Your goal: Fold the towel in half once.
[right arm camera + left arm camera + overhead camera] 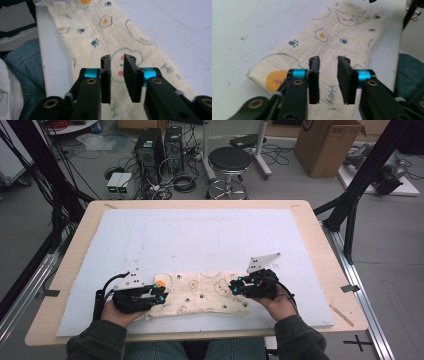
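Your left gripper [328, 82] and right gripper [119, 80]: jaws parted, nothing pinched, above opposite ends of folded printed cloth [200, 295] lying flat at near edge of white board [200, 235]. Step: between folds, likely. Next: lower both, pinch 2 edge corners.

white foam sheet [200, 232] covers wooden worktop [327, 270]. beyond it on the floor: black round stool [229, 159], two computer towers [159, 146], cardboard box [327, 145], tangled cables [175, 182].

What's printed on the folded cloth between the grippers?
The cloth is cream with fried eggs, teal paw prints and outlined cat faces with pink cheeks; the left gripper view shows it best.
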Demonstrator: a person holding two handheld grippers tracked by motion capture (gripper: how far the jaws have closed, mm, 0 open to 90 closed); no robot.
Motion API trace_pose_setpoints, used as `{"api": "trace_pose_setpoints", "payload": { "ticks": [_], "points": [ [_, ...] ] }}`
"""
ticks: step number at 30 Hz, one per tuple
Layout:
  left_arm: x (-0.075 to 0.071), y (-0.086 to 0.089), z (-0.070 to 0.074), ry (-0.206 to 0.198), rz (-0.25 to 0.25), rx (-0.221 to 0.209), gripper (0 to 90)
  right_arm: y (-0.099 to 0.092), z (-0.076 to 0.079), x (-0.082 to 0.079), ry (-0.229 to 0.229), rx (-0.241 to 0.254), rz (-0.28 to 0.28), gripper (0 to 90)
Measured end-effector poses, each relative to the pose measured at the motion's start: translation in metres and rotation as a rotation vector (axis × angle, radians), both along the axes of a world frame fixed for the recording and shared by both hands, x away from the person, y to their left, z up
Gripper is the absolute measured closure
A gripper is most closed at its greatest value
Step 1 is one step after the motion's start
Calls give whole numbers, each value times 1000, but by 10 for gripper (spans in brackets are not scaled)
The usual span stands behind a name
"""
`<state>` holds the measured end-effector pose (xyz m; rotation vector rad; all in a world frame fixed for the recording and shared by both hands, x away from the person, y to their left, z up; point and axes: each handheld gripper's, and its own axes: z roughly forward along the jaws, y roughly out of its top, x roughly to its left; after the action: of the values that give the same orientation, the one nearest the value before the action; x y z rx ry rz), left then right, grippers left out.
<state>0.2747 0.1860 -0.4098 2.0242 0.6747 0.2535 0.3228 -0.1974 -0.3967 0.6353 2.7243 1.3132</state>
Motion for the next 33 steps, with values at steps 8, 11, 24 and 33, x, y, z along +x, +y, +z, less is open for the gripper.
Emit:
{"api": "trace_pose_setpoints", "payload": {
  "ticks": [8, 11, 24, 33],
  "points": [
    [30, -25, 4, 20, -5, 29, 897, 31, 3, 25, 17, -5, -17, 886],
    [40, -36, 4, 24, -8, 28, 897, 45, -1, 37, 40, -8, -22, 894],
    [63, -47, -23, 89, 39, 143, 897, 76, -30, 60, 121, -108, -43, 895],
    [62, -38, -29, 94, 67, 158, 897, 58, -38, 59, 144, -98, -75, 895]
  ]
}}
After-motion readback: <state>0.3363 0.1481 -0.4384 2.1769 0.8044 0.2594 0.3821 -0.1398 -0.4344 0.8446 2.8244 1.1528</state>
